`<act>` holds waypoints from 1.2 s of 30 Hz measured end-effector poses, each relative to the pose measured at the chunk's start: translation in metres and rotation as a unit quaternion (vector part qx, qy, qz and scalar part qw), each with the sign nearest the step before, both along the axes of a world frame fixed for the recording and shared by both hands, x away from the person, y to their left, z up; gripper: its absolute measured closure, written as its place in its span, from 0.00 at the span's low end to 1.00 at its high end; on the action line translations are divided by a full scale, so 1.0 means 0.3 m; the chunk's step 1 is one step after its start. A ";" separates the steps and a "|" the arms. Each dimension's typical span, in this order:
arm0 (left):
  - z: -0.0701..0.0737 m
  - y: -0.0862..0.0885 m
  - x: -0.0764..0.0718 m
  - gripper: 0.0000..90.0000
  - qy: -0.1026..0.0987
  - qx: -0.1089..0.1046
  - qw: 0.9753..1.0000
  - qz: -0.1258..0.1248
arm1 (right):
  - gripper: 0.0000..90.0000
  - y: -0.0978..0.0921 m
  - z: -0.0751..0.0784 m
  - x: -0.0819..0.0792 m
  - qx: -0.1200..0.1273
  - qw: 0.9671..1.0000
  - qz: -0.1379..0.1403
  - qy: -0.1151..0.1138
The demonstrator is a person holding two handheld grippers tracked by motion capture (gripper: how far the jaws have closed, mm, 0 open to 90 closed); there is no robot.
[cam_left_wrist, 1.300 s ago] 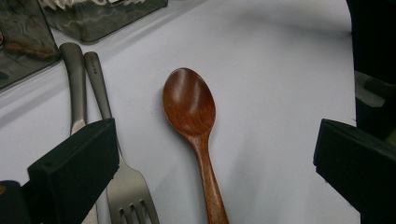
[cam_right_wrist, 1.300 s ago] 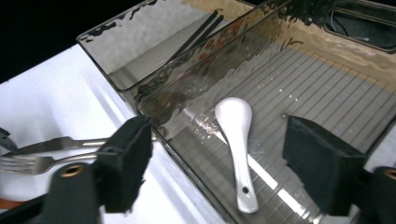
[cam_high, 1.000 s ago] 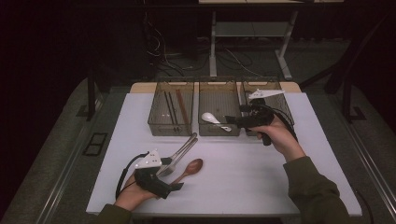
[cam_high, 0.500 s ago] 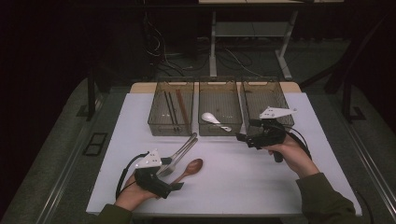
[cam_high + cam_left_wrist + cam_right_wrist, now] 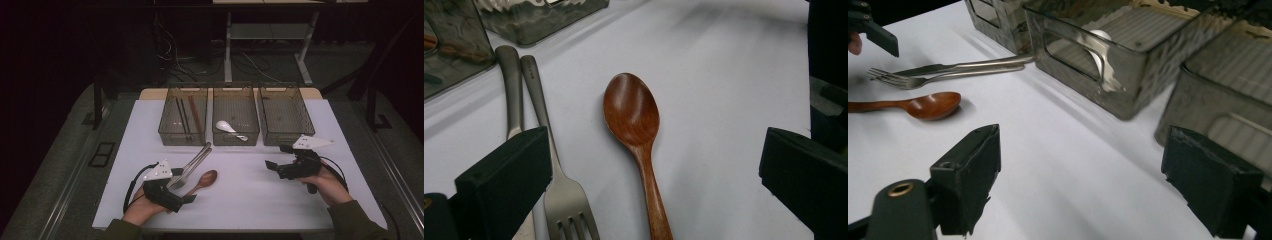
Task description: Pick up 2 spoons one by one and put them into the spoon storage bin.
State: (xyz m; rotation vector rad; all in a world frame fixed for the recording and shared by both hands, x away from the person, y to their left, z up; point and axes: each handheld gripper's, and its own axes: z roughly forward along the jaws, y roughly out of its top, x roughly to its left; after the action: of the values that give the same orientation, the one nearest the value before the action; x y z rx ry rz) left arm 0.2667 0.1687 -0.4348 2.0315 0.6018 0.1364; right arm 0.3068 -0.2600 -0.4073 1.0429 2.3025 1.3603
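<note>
two wide open, empty grippers: the left gripper (image 5: 654, 165) frames the brown wooden spoon (image 5: 636, 130) lying on the white table (image 5: 260, 200) beside a metal fork (image 5: 551, 165), so next it probably lowers and closes on the handle, while the right gripper (image 5: 1083, 180) waits apart.

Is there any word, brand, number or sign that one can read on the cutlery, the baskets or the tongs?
None can be read. The fork handle bears a faint stamped mark, too small and blurred to read. The wooden spoon, the baskets and the left tongs bear no text.
</note>
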 end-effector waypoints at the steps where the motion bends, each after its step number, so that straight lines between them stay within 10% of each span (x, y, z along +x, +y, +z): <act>1: 0.001 0.002 0.002 0.01 -0.001 0.002 1.000 -0.001 | 0.18 -0.008 -0.004 -0.010 0.002 1.000 -0.003 0.000; 22: 0.039 -0.038 0.059 0.36 -0.011 0.004 0.999 0.034 | 0.18 -0.087 -0.118 -0.175 -0.042 0.999 -0.021 0.016; 36: 0.022 -0.120 0.132 0.54 0.012 0.013 1.000 0.025 | 0.18 -0.085 -0.115 -0.186 -0.045 0.999 -0.017 0.012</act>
State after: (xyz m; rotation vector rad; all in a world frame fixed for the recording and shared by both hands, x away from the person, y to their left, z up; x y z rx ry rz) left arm 0.3062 0.1328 -0.4283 2.0472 0.6686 0.1504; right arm 0.2510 -0.2855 -0.4419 1.0693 2.3287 1.2263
